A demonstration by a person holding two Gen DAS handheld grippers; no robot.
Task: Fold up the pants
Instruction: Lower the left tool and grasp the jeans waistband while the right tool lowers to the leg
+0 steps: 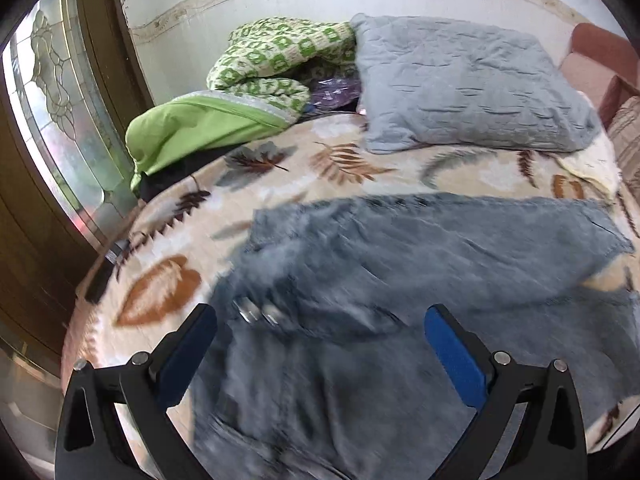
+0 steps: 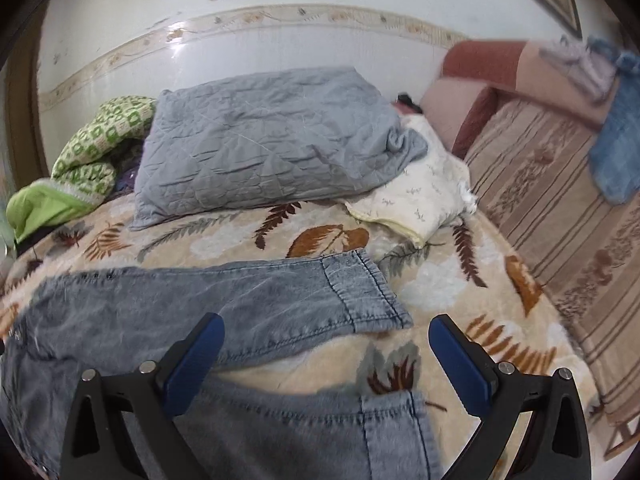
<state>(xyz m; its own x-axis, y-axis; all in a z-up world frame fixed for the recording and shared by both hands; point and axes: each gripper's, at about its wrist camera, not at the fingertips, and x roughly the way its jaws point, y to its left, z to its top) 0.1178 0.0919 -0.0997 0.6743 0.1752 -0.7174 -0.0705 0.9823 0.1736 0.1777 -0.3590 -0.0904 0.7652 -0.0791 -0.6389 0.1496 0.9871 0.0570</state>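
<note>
Grey-blue jeans lie spread flat on a leaf-patterned blanket on the bed. In the left wrist view the waist end with its metal buttons lies just ahead of my left gripper, which is open and empty above the cloth. In the right wrist view the two legs lie apart, with hems to the right. My right gripper is open and empty, above the gap between the leg ends.
A grey quilted pillow and a green patterned blanket lie at the far side by the wall. A cream pillow lies beside them. A striped sofa borders the bed's right. A glass-paned door stands left.
</note>
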